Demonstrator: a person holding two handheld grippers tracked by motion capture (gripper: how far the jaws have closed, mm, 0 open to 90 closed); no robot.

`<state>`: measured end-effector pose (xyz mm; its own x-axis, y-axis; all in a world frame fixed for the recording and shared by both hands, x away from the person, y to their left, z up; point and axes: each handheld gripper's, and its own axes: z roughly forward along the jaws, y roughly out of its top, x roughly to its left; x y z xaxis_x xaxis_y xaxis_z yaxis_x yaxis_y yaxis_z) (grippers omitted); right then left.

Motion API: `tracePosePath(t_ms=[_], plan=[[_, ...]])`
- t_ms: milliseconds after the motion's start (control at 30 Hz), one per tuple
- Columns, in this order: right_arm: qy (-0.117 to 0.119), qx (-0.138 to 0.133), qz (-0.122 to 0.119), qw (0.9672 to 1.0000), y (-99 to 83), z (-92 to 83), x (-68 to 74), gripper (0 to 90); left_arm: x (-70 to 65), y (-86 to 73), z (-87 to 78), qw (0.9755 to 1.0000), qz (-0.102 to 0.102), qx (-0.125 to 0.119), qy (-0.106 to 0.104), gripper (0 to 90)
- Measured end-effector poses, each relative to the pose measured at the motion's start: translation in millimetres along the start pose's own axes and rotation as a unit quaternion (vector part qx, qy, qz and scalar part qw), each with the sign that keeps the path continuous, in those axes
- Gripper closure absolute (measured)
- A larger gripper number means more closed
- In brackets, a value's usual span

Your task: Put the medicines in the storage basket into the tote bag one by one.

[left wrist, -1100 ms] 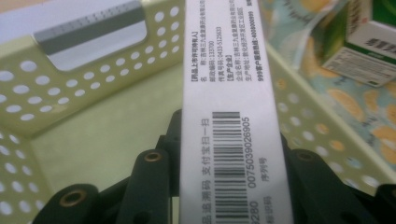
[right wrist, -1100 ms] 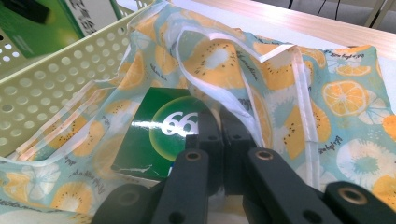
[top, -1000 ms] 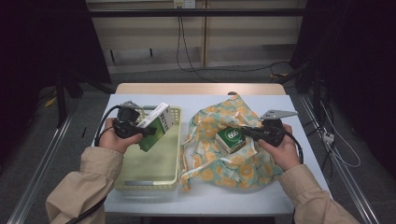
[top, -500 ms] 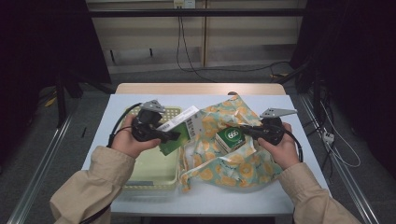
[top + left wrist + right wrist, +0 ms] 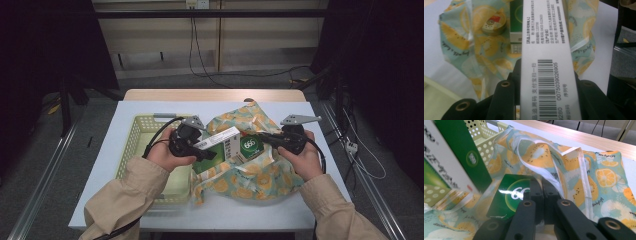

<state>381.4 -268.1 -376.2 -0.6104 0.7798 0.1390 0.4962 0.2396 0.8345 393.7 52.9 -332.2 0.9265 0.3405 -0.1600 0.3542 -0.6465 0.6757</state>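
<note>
Over the fruit-print bag (image 5: 260, 172), my left tongs (image 5: 207, 150) pinch a white-and-green box (image 5: 220, 145) while my right tongs (image 5: 262, 136), pressed together on the bag's rim, hold its mouth open; if that rim slips, the box may catch on the cloth and miss the opening.

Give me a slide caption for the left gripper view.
Left gripper holds a barcoded white box above the citrus-print bag.

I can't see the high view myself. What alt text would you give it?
A person at a white table holds a two-jaw gripper in each hand: the left gripper carries a white and green box over a fruit-print cloth bag, while the right gripper pinches the bag's edge. A small green box sits at the bag, and a pale yellow basket lies left.
</note>
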Motion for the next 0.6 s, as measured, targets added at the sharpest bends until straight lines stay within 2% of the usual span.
tracePosePath(t_ms=[167, 200, 233, 300, 333, 367, 467, 600], plan=[[0.0, -0.002, -0.001, 1.0, 0.8, 0.1, 0.8, 88.9, -7.1, 3.3, 12.0, 0.9994, 0.02, 0.026, -0.015, 65.0], [0.0, -0.002, -0.001, 1.0, 0.8, -0.2, 0.6, 88.9, -9.4, 4.1, 13.2, 0.999, 0.024, 0.038, -0.004, 65.0], [0.0, -0.001, 0.001, 1.0, 0.6, -0.7, 0.4, 88.9, -9.5, 3.3, 16.2, 0.9988, 0.024, 0.038, -0.018, 65.0], [-0.001, -0.001, 0.001, 1.0, 0.5, -1.0, 0.2, 88.9, -11.6, 2.8, 20.7, 0.9985, 0.023, 0.042, -0.027, 64.9], [-0.001, -0.001, 0.0, 1.0, 0.5, -1.0, 0.1, 88.9, -12.3, 3.4, 22.0, 0.9979, 0.029, 0.057, -0.014, 64.9], [-0.001, -0.001, 0.001, 1.0, 0.5, -1.1, 0.2, 88.9, -11.9, 1.6, 26.9, 0.9982, 0.024, 0.048, -0.025, 64.8], [0.0, -0.003, 0.0, 1.0, 0.7, 0.1, 1.1, 88.9, -13.3, -0.1, 38.7, 0.9974, 0.023, 0.062, -0.028, 64.7], [0.001, -0.004, -0.001, 1.0, 1.1, 1.4, 2.3, 88.9, -16.9, 2.1, 51.9, 0.9975, 0.022, 0.061, -0.029, 64.7]])
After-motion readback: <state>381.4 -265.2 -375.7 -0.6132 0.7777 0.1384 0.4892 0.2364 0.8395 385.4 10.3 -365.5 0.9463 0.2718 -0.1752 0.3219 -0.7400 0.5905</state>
